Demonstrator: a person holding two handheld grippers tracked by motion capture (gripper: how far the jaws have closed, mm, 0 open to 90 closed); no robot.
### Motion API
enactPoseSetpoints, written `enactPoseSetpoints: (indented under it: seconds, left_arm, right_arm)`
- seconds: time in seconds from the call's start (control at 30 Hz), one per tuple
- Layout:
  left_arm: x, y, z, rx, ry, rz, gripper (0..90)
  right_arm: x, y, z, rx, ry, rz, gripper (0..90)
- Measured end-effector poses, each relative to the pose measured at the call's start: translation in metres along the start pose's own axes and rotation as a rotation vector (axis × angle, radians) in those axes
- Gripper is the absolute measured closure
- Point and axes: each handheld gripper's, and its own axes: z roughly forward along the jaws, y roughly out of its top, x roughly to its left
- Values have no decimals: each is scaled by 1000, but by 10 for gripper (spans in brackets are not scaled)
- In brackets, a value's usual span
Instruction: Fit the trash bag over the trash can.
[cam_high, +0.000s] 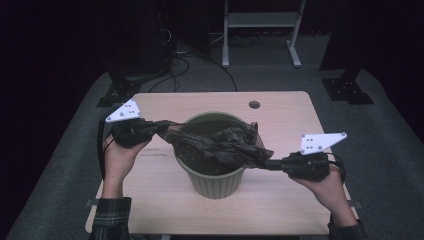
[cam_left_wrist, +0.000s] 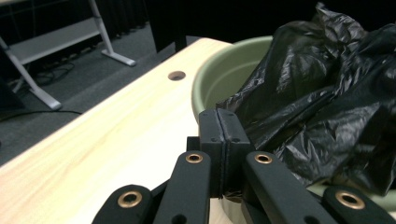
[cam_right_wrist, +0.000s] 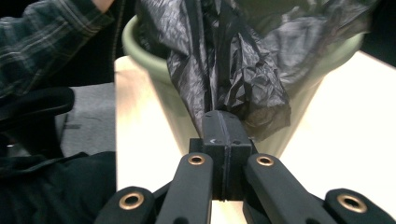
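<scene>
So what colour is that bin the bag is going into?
The bin is pale olive green; the high view shows it best.

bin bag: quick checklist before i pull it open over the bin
1. Left claw shut on the bin bag: ok.
2. Right claw shut on the bag's opposite edge: ok.
3. Bag over the green bin mouth: ok, partly inside.
4. Bag mouth open: not ok, crumpled.
5. Bin upright on the table: ok.
6. Bag free of tears: cannot tell.
</scene>
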Motion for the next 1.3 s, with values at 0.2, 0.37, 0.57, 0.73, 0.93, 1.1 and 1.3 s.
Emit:
enactPoseSetpoints:
  seconds: [0.2, 0.37, 0.57, 0.73, 0.93, 1.1, 1.3]
  left_arm:
    - [-5, -4, 10, 12, -11, 9, 896]
    - [-3, -2, 6, 2, -5, 4, 896]
    - [-5, 1, 2, -5, -10, 16, 896]
    - [-6, 1, 5, -7, -15, 16, 896]
    - [-7, 1, 6, -9, -20, 20, 895]
    - [-6, 1, 2, -13, -17, 20, 896]
    - [0, -2, 0, -18, 12, 6, 896]
  right_arm:
    - [4, -14, 13, 53, 16, 16, 774]
    - [1, -8, -5, 24, -49, 9, 750]
    - [-15, 19, -41, -98, -157, 26, 700]
    - [-29, 55, -29, -91, -190, 36, 650]
    - [-50, 66, 7, -34, -136, 134, 598]
    - [-51, 64, 24, 13, -125, 129, 762]
    - [-53, 62, 21, 21, -300, 56, 900]
